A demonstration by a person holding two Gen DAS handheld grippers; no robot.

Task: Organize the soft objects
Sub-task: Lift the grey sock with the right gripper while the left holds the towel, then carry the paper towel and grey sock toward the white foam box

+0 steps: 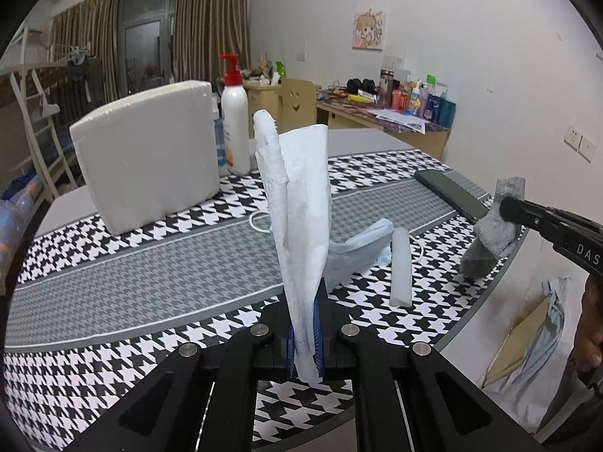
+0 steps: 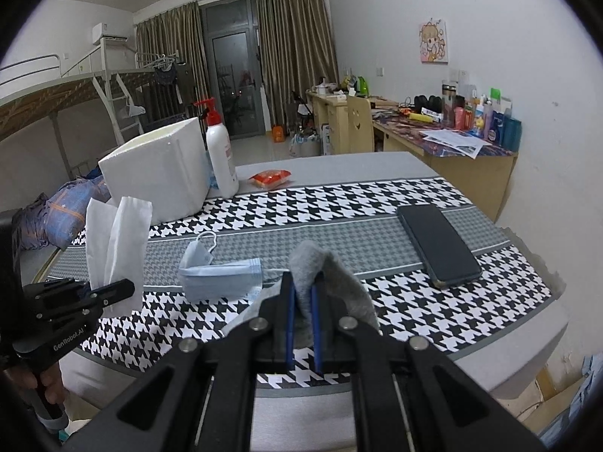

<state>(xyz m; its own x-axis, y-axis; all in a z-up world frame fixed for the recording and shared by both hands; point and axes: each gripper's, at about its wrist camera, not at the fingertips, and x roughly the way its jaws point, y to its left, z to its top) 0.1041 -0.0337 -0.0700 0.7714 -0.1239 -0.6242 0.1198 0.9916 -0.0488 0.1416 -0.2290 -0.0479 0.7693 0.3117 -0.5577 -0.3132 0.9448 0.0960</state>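
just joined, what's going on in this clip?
A person is tidying soft items off a houndstooth-patterned tablecloth, with a handheld two-finger tool in each hand. The left tool is shut on a white paper tissue, held up above the table. The right tool is shut on a grey knitted sock, also lifted. A light blue face mask lies on the cloth, with a black phone to its right. A white foam block and white pump bottle stand behind.

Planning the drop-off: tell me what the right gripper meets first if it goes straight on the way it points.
Probably the houndstooth tablecloth, just left of the black phone; depth is unclear. The right gripper is shut on a grey sock.
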